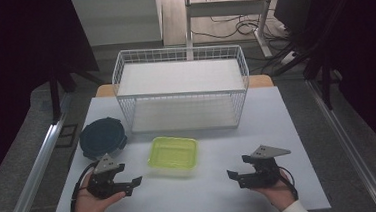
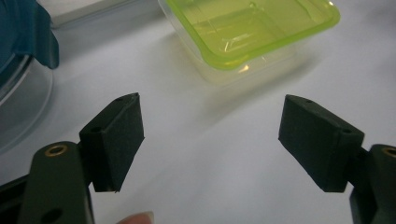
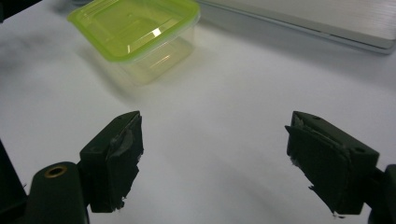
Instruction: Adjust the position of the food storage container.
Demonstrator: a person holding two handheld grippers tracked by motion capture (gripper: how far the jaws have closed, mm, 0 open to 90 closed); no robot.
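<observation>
My two black tongs, left gripper (image 1: 131, 186) and right gripper (image 1: 233, 178), grey plates on top, lime-green lid on my clear container (image 1: 173, 155), dark blue round container (image 1: 102, 137), white wire basket (image 1: 181, 88), white table (image 1: 288, 129).

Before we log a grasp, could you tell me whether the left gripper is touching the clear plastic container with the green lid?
Apart. In the left gripper view, bare white table lies between the open left gripper and the container.

No text or label can be read anywhere.
</observation>
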